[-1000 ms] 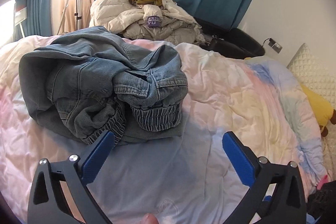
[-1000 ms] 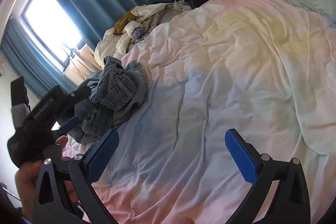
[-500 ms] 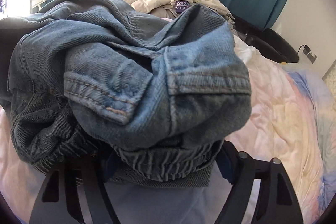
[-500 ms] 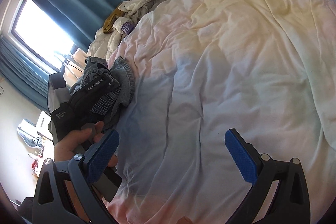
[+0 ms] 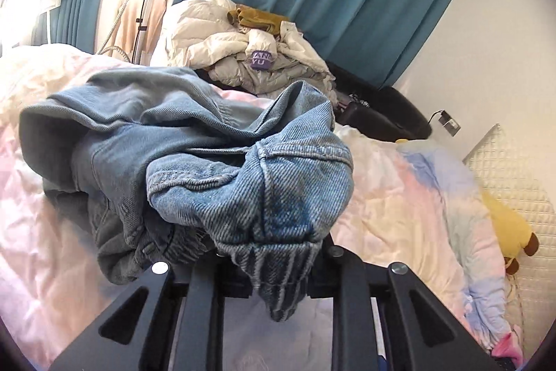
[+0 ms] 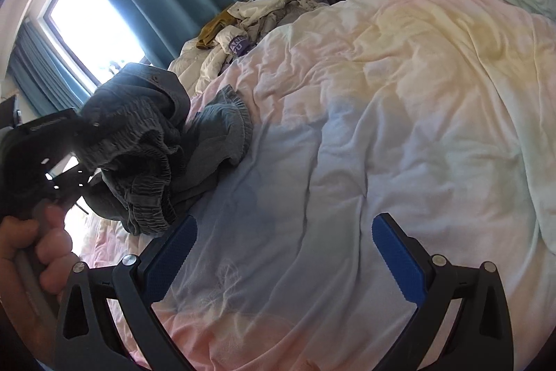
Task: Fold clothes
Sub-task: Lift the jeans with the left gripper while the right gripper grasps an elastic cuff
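We have the left gripper (image 5: pixel 278 266), jaws just closing, pinching the elastic cuff of the denim trousers (image 5: pixel 194 162) bunched on the bed (image 6: pixel 382 127). Right gripper (image 6: pixel 278 252) wide, empty. Heavy, limp denim; waistband grips best.

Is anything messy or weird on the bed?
Yes. The denim jeans are a crumpled heap, one bunched end pinched in the left hand-held gripper. Behind them, a cream jacket pile is dumped unfolded.

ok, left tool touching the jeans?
Touching. The left wrist view shows the left tool closed on a fold of the jeans, with denim draped over it.
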`<move>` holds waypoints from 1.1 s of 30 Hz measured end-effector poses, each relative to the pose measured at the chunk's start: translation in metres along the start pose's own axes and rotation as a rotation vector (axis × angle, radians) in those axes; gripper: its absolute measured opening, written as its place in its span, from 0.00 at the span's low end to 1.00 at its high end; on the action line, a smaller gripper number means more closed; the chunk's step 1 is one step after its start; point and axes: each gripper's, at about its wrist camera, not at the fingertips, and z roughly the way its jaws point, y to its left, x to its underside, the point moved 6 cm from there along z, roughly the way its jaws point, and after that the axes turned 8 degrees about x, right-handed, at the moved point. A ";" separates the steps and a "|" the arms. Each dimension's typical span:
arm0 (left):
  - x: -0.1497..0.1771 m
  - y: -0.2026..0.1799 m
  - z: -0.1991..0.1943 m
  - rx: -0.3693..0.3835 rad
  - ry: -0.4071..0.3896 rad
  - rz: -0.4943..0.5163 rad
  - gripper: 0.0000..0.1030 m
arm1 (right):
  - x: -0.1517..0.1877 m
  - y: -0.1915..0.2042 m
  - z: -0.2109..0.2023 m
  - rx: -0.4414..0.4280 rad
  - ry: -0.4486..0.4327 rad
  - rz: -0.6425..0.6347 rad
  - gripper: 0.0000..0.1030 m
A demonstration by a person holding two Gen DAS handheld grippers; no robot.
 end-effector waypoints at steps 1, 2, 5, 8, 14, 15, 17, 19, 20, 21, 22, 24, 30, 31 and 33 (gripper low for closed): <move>-0.003 -0.001 -0.017 0.013 -0.012 -0.006 0.19 | 0.001 0.003 -0.002 -0.005 -0.003 -0.008 1.00; -0.004 -0.001 -0.035 0.024 -0.023 -0.011 0.18 | 0.001 0.005 -0.005 -0.010 -0.006 -0.016 1.00; -0.013 0.005 -0.085 0.067 -0.064 -0.048 0.18 | 0.003 0.012 -0.013 -0.028 -0.021 -0.038 1.00; -0.017 0.013 -0.140 0.109 -0.123 -0.087 0.18 | 0.005 0.021 -0.020 -0.046 -0.034 -0.065 1.00; 0.003 0.057 -0.237 0.129 -0.244 -0.200 0.18 | 0.022 0.051 -0.031 -0.123 -0.017 -0.162 1.00; 0.007 0.069 -0.248 0.121 -0.260 -0.217 0.18 | 0.028 0.059 -0.033 -0.142 -0.011 -0.191 1.00; 0.015 0.096 -0.265 0.107 -0.284 -0.255 0.18 | 0.038 0.075 -0.037 -0.180 0.000 -0.253 1.00; 0.024 0.124 -0.281 0.092 -0.307 -0.296 0.18 | 0.052 0.094 -0.041 -0.218 0.010 -0.321 1.00; 0.029 0.138 -0.285 0.088 -0.318 -0.319 0.18 | 0.061 0.104 -0.042 -0.243 0.024 -0.352 1.00; 0.035 0.151 -0.289 0.088 -0.329 -0.340 0.18 | 0.070 0.114 -0.043 -0.269 0.038 -0.382 0.99; 0.040 0.162 -0.292 0.088 -0.342 -0.355 0.18 | 0.079 0.124 -0.044 -0.295 0.055 -0.413 0.99; 0.046 0.181 -0.295 0.085 -0.365 -0.369 0.18 | 0.097 0.141 -0.043 -0.334 0.090 -0.464 0.96; 0.047 0.207 -0.293 0.078 -0.385 -0.333 0.19 | 0.126 0.174 -0.018 -0.376 0.175 -0.505 0.87; 0.045 0.210 -0.288 0.079 -0.385 -0.327 0.19 | 0.129 0.180 -0.014 -0.384 0.183 -0.503 0.83; 0.042 0.218 -0.283 0.086 -0.390 -0.334 0.19 | 0.135 0.190 -0.006 -0.388 0.185 -0.505 0.76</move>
